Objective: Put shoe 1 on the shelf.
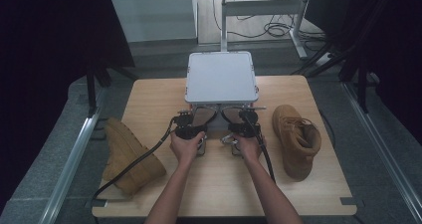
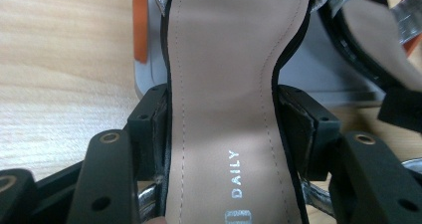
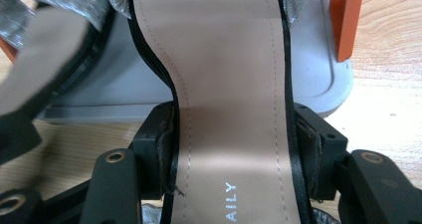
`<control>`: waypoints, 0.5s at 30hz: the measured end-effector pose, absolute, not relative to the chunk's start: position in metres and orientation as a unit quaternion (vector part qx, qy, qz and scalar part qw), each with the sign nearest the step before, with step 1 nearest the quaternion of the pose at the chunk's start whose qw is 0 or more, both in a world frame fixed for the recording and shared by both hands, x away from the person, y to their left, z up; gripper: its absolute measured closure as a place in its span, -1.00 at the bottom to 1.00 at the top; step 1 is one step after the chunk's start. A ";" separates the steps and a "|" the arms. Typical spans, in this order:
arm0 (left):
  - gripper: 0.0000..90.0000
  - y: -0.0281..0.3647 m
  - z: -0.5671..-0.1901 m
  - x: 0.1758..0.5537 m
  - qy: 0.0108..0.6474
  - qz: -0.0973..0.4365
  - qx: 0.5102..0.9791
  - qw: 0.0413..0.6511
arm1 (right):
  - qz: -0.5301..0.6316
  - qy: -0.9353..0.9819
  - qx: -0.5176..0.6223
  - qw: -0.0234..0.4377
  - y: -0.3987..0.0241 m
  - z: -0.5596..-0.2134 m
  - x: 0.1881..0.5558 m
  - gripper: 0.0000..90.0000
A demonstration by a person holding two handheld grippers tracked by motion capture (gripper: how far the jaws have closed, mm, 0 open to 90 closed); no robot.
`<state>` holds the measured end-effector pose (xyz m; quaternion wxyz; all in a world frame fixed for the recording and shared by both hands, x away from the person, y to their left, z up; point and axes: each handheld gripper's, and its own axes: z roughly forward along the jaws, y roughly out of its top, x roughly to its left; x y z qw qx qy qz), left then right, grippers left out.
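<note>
The left sandal's insole [image 2: 224, 99] reads "DAILY"; the right sandal's insole [image 3: 231, 94] shows "AILY".

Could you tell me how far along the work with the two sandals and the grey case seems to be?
Done: each gripper is clamped on a sandal. The left gripper grips the left sandal at its waist, the right gripper the right sandal. In hand: both sandals sit at the front edge of the grey case, toes toward it. Left, probably: placing them; the case lid looks shut. Two tan boots lie untouched at the sides.

Two tan boots [image 1: 130, 157] [image 1: 297, 140] flank the table [image 1: 219, 184], one toppled, one upright.
</note>
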<state>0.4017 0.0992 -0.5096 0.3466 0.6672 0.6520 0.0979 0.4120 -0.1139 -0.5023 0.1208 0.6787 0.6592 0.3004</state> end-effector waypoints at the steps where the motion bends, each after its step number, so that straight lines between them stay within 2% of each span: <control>1: -0.07 0.099 -0.510 0.402 0.651 0.096 0.669 0.345 | 0.300 0.660 0.678 0.122 -0.114 -0.502 0.412 -0.07; 7: -0.07 0.097 -0.512 0.404 0.648 0.088 0.675 0.341 | 0.295 0.664 0.677 0.116 -0.114 -0.505 0.414 -0.15; 10: -0.22 0.098 -0.508 0.404 0.643 0.087 0.674 0.353 | 0.288 0.669 0.677 0.105 -0.118 -0.511 0.416 -0.22; 15: -0.40 0.100 -0.504 0.403 0.638 0.082 0.674 0.364 | 0.321 0.666 0.661 0.126 -0.123 -0.504 0.411 -0.35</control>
